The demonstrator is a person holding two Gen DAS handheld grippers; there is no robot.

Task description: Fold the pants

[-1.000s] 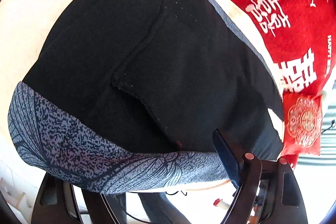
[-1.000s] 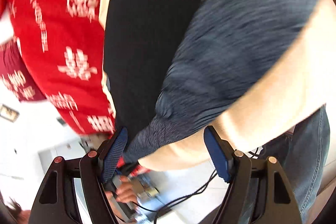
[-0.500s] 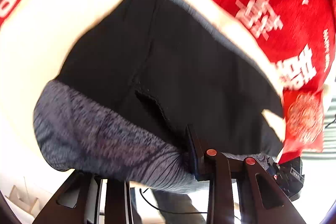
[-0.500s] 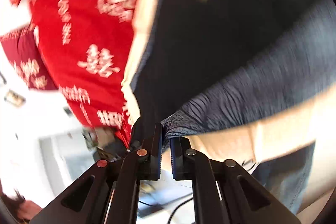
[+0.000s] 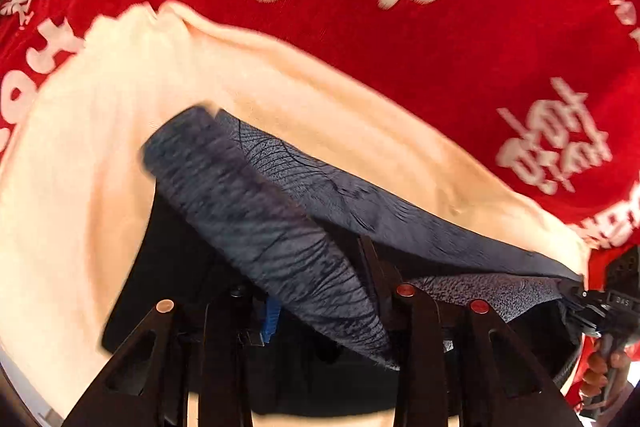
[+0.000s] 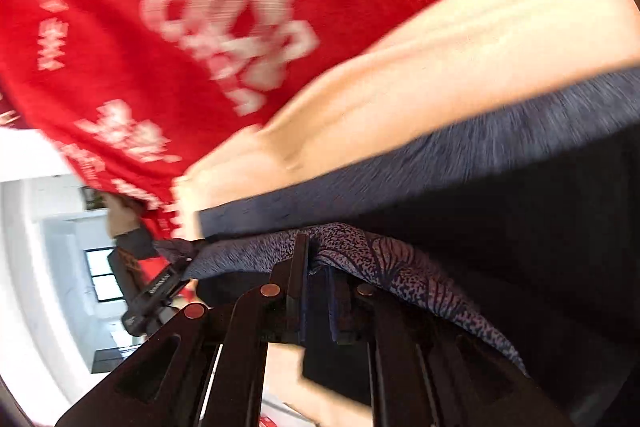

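Note:
The pants (image 5: 280, 227) are black with a grey-blue patterned band. They lie on a cream cloth (image 5: 100, 147). My left gripper (image 5: 320, 291) is shut on the patterned band and lifts it off the cloth, so the band drapes over the jaws. My right gripper (image 6: 316, 267) is shut on the patterned edge of the pants (image 6: 380, 259), which folds over its fingertips. The right gripper also shows at the right edge of the left wrist view (image 5: 580, 291), holding the other end of the same edge. Both views are blurred by motion.
A red cloth with white characters (image 5: 400, 47) covers the surface beyond the cream cloth; it also shows in the right wrist view (image 6: 160, 27). A bright white room (image 6: 40, 247) lies past the left edge.
Both grippers closed on the patterned edge of the pants, the right first. They have since lifted it and carried it forward over the black fabric, toward the red cloth.

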